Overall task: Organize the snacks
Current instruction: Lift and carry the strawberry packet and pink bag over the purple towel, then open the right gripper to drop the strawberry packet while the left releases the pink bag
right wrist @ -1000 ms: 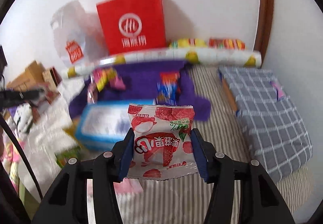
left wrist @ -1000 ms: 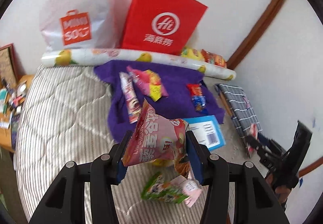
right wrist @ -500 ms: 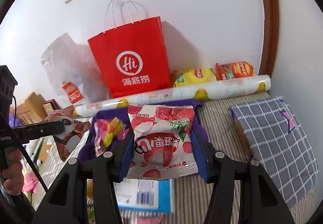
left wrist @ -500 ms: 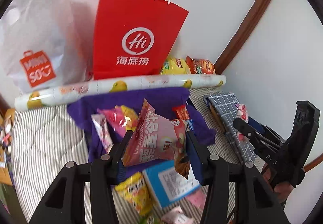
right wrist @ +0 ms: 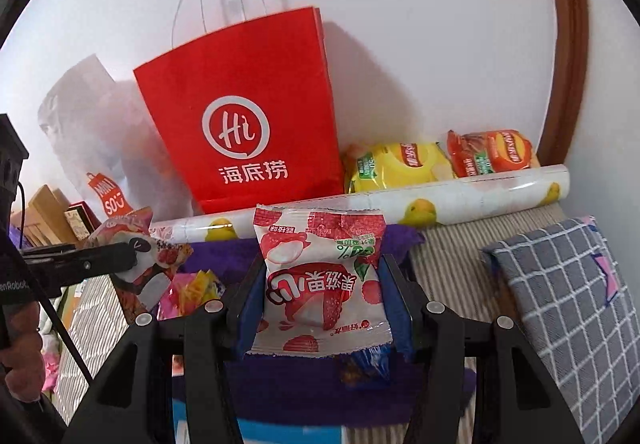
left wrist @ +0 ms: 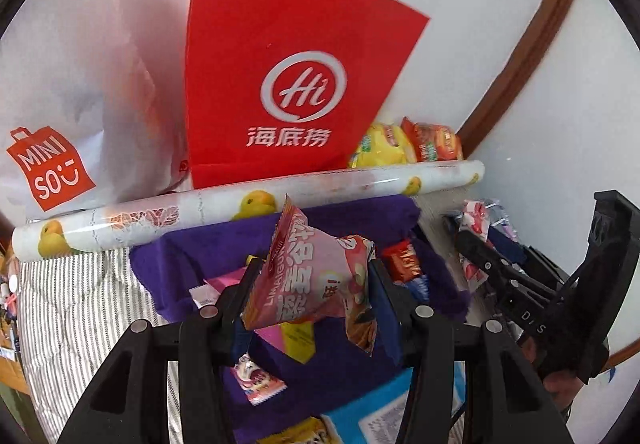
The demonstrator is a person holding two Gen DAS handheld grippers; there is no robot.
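Left wrist view: my left gripper (left wrist: 308, 288) clamps a pink snack packet (left wrist: 310, 276) at frame centre, my right gripper (right wrist: 322, 298) a strawberry packet (right wrist: 320, 280), both below the red bag (left wrist: 288, 84); neither stowed, more snacks litter the purple cloth (left wrist: 200, 248).

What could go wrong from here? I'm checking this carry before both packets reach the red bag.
1. The pink snack packet sits tilted in the left gripper, pinched at its sides, and may twist free.
2. The red paper bag only leans on the wall; a nudge could tip it.
3. The right gripper, shut on the strawberry packet, travels close beside the left; they might collide.
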